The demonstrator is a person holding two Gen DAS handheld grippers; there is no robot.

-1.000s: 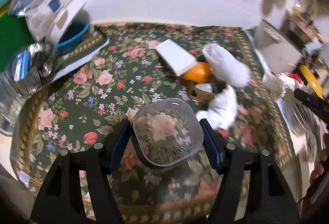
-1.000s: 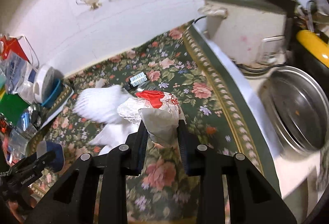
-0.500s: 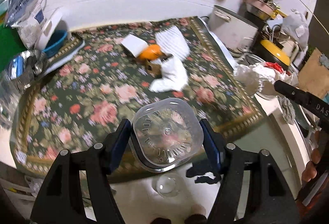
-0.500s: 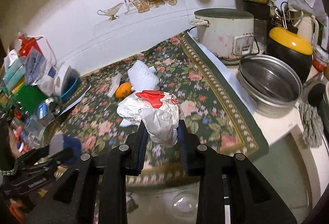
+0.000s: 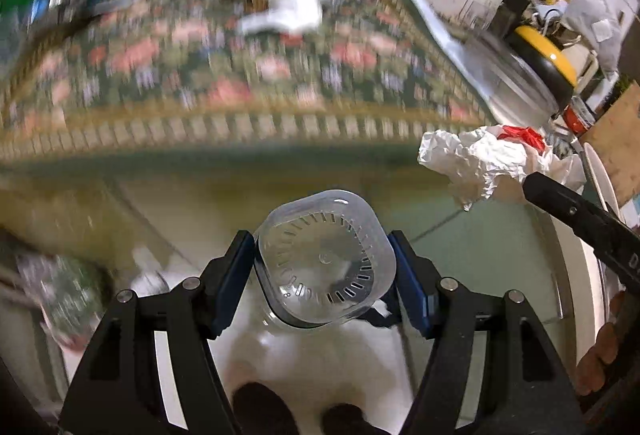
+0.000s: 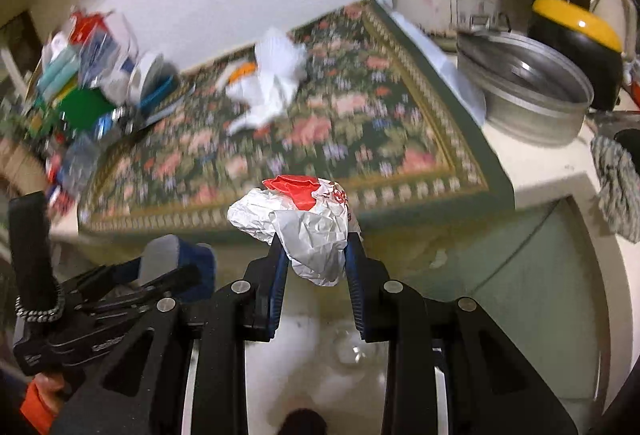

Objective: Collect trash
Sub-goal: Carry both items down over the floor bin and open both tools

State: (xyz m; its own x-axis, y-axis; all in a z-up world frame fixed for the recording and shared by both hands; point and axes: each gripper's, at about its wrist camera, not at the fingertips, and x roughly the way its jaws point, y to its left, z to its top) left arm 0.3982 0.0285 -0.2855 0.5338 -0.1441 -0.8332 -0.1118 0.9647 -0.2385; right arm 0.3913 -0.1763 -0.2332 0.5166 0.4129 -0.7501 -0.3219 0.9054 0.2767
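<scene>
Tablecloth [image 6: 360, 107] is dark green with pink flowers (gold border), wrapper [image 6: 308, 223] white and red, tub [image 5: 324, 259] clear.

Your left wrist camera looks forward and steeply down along its own fingers, close behind the clear plastic container [image 5: 325, 259] they frame, out over the counter edge. Your right wrist camera does the same behind the crumpled wrapper [image 6: 304, 225]. Both views share the floral mat [image 5: 240, 75] ahead, the white tissues [image 6: 272, 83] on it and the steel basin [image 6: 528, 83] off to the right; each catches the other tool at its side.
</scene>
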